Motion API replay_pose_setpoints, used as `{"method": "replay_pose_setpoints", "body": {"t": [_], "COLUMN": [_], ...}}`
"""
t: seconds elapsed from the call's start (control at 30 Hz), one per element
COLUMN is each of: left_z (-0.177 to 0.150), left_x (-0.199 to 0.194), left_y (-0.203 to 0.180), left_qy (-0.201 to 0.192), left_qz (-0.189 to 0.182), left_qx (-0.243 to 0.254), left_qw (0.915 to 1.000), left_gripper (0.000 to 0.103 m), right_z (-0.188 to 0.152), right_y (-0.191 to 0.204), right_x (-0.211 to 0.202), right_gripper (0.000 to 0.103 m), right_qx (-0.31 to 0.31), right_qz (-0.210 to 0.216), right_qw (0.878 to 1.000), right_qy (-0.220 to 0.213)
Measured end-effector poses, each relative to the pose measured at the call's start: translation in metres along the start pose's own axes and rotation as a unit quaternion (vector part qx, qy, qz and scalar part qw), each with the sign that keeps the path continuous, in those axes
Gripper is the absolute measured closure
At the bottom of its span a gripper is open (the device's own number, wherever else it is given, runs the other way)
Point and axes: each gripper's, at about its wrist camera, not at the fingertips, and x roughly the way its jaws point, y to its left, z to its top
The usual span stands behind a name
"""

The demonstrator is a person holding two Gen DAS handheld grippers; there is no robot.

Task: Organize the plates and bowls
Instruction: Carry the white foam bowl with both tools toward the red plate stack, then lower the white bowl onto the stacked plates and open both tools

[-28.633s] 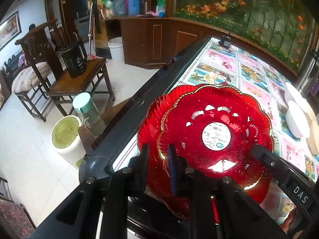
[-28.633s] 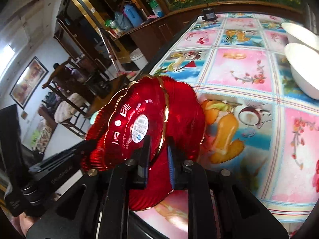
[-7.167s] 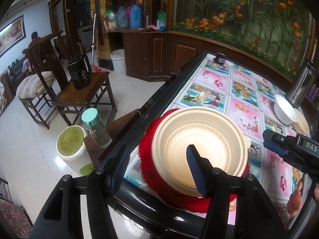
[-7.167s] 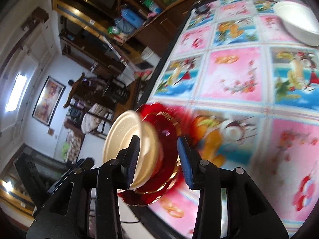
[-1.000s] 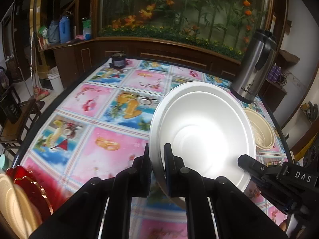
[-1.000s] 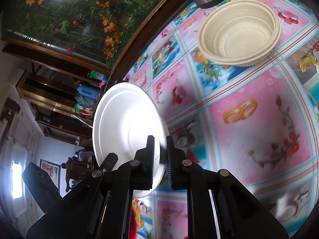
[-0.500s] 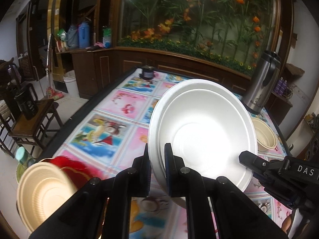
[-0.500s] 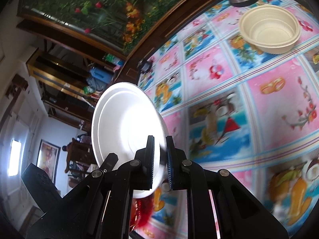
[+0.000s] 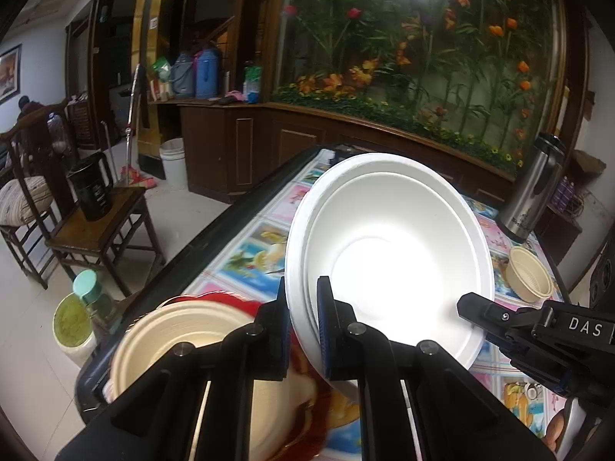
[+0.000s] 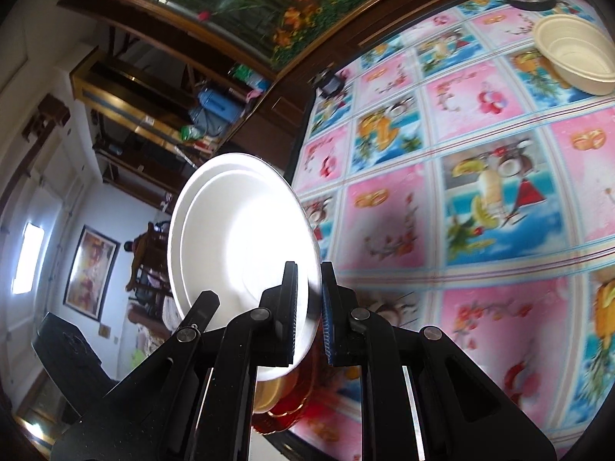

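Two nested white bowls [image 9: 388, 265] hang tilted above the table, held from both sides. My left gripper [image 9: 302, 296] is shut on their near left rim. My right gripper [image 10: 308, 280] is shut on the opposite rim of the white bowls [image 10: 238, 238], and it shows in the left wrist view as a black arm [image 9: 511, 322]. Just below and left of the bowls, a cream bowl [image 9: 180, 349] rests on a stack of red plates [image 9: 303, 399] at the table's corner. A second cream bowl [image 10: 572, 53] stands far off near a steel thermos [image 9: 534, 188].
The table [image 10: 480, 230] wears a pink and blue picture cloth. Left of its dark edge stand a wooden chair with a black jug [image 9: 94, 188], a green-lidded bucket [image 9: 73, 326] and a teal-capped bottle [image 9: 90, 288]. A cabinet and flower wall lie behind.
Both grippers have carried the white bowls across the table toward its left corner. The cream bowl on the red plates has come close under them, and the far cream bowl has receded.
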Motion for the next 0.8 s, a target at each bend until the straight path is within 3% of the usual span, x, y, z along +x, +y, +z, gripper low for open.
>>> {"method": "replay_pose_setpoints", "body": {"t": [0.47, 0.8], "left_z": [-0.012, -0.021], "left_x": [-0.014, -0.016], "left_y": [0.067, 0.092], "left_qy": [0.0, 0.033], "left_qz": [0.046, 0.062], "left_qx": [-0.041, -0.041], "left_qw": [0.9981, 0.9967], "left_gripper": [0.093, 0.093], "right_z": [-0.044, -0.068], "right_y": [0.054, 0.07], "right_x": [0.054, 0.081], "right_gripper": [0.091, 0.091], "right_qx": [-0.054, -0.067], "right_qz": [0.002, -0.003], "right_qw": [0.997, 0.992], "right_qy": [0.061, 0.105]}}
